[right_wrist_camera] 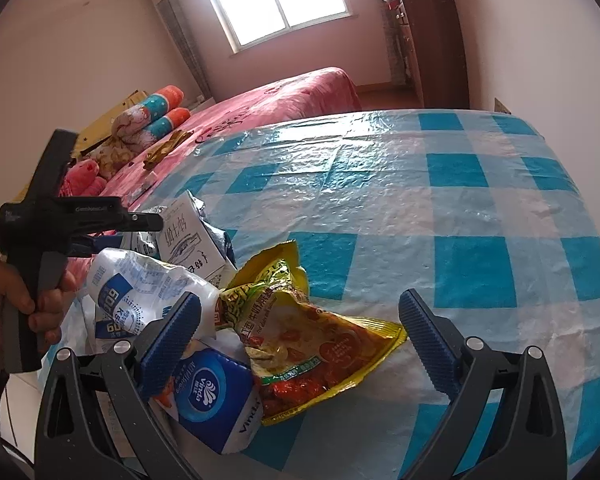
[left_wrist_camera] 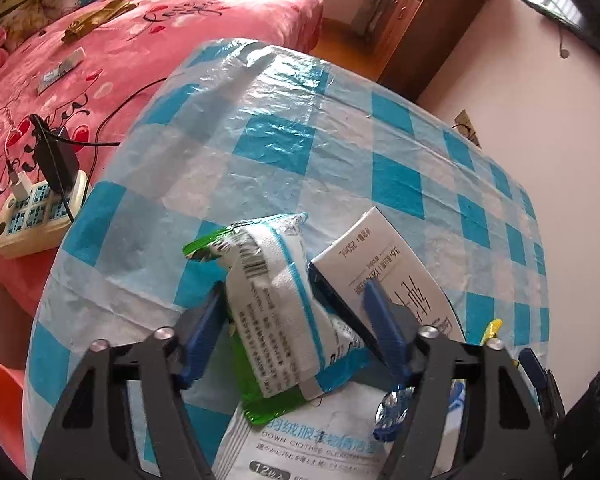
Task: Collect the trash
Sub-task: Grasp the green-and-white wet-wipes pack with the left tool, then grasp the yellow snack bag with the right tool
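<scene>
1. The surface (right_wrist_camera: 480, 208), under its blue-and-white checked plastic cover, is bare over most of its far side. All the trash I can see sits bunched at the near edge, so the gathering looks well along. No bin or bag shows in either view, so I can't tell where the pile is meant to go, and nothing seems to have been taken off yet.
2. The white wipes pack (left_wrist_camera: 316, 444) lies flat at the bottom of the heap, with the rest leaning on it.
3. The yellow snack bag (right_wrist_camera: 316, 344) lies crumpled and open, touching the blue tissue pack (right_wrist_camera: 216, 404) beside it.
4. The white milk carton (left_wrist_camera: 384, 256) is tilted up against the pile, just beside the left gripper's right finger.
5. The crumpled white bottle wrapper (right_wrist_camera: 140, 288) sits behind the tissue pack.
6. The left gripper (left_wrist_camera: 296, 320) has its jaws drawn narrow around the white-and-green wrapper (left_wrist_camera: 272, 304), which stands between the pads; I judge it clamped.
7. The right gripper (right_wrist_camera: 300, 336) stands wide, holding nothing, its fingers either side of the snack bag, which looks like the next piece to take.
8. A small blue candy wrapper (left_wrist_camera: 392, 412) lies at the near edge and is easily missed.
</scene>
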{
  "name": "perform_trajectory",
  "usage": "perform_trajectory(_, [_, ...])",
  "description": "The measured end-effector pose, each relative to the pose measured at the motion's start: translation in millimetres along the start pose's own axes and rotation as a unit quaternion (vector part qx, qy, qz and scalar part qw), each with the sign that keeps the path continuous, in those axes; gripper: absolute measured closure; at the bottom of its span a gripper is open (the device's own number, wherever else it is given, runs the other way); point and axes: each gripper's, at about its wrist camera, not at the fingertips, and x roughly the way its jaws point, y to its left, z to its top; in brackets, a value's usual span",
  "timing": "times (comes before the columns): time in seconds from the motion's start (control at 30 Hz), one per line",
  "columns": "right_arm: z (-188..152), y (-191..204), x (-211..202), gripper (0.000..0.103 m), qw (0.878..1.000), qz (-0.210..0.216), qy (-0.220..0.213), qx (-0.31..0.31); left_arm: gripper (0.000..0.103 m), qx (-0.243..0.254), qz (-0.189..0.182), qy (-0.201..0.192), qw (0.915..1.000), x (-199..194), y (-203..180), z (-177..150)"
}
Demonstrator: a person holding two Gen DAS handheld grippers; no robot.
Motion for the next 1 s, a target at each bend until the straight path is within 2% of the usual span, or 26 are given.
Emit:
perform_trajectory(0.17, [2,1,6,0.005,1.0,-0.001,0.014,-0.003,0.058,-0.014,-0.016,-0.022,0.9995,-4,11,-8])
perform_trajectory(0.23, [2,2,11,0.005,1.0,-0.002,0.024,-0.007,0.062,-0.021,-0.021,-0.024,0.9993,-2,16,-12])
perform_trajectory(0.33, [2,3,17,0.005,0.999,-0.003,0.036,-0.011,0.064,-0.027,-0.03,-0.034,0.9986,-3,21,-15])
perform_trajectory(0.5, [1,5,22,0.005,0.998,0.005,0.052,-0.025,0.067,-0.002,-0.019,-0.041,0.999,-12,20,-19])
perform_trajectory(0.7, [1,11,25,0.006,0.997,0.007,0.061,-0.044,0.068,-0.003,-0.022,-0.052,0.9984,-31,35,-30])
perform_trajectory(1.0, [-2,10,23,0.022,0.997,-0.012,0.057,-0.046,0.068,-0.003,-0.036,-0.064,0.9973,-65,56,-58])
